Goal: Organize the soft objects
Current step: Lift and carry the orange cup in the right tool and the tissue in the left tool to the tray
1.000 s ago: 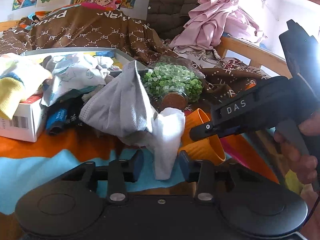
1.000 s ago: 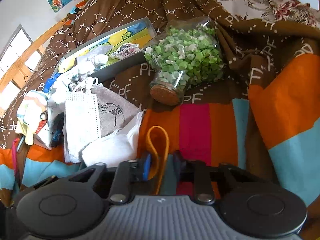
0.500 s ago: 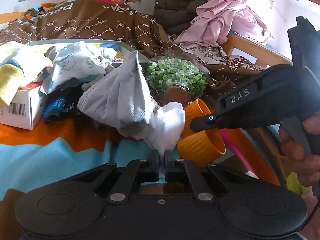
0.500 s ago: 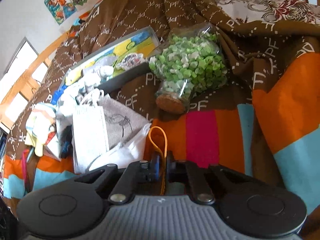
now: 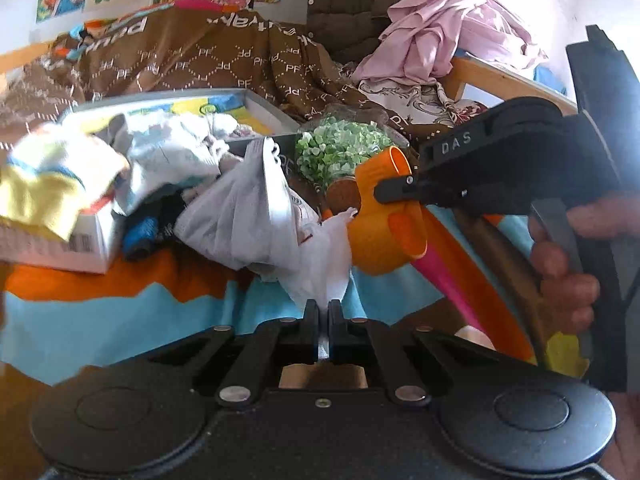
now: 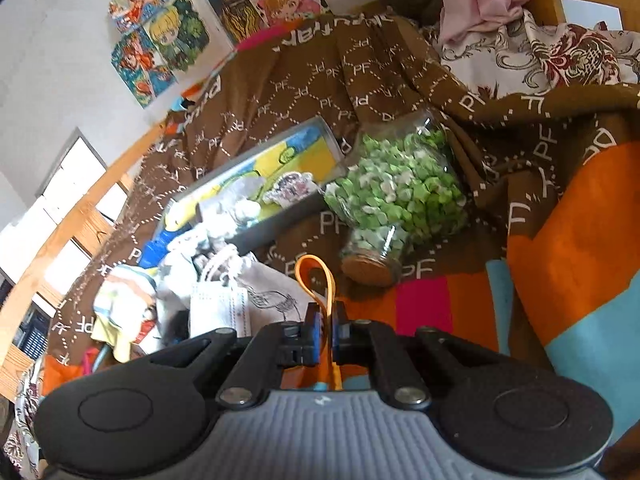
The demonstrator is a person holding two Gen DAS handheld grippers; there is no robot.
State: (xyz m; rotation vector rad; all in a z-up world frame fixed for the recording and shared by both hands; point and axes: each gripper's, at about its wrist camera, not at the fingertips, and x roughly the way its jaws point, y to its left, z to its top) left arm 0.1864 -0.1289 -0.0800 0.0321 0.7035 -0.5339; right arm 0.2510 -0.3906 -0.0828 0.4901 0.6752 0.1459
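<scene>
At the far left, a yellow and white cloth lies on a white box, with crumpled pale fabrics spilling from the grey tray behind. My left gripper is clamped on the near corner of the white cloth, which drapes limp from the grey mesh bag; I judge it light and floppy, so an edge pinch should hold but it may drag the bag. To the right, my right gripper is closed on the rim of the soft orange cup, which looks squashy and light. A jar of green paper stars lies just beyond.
</scene>
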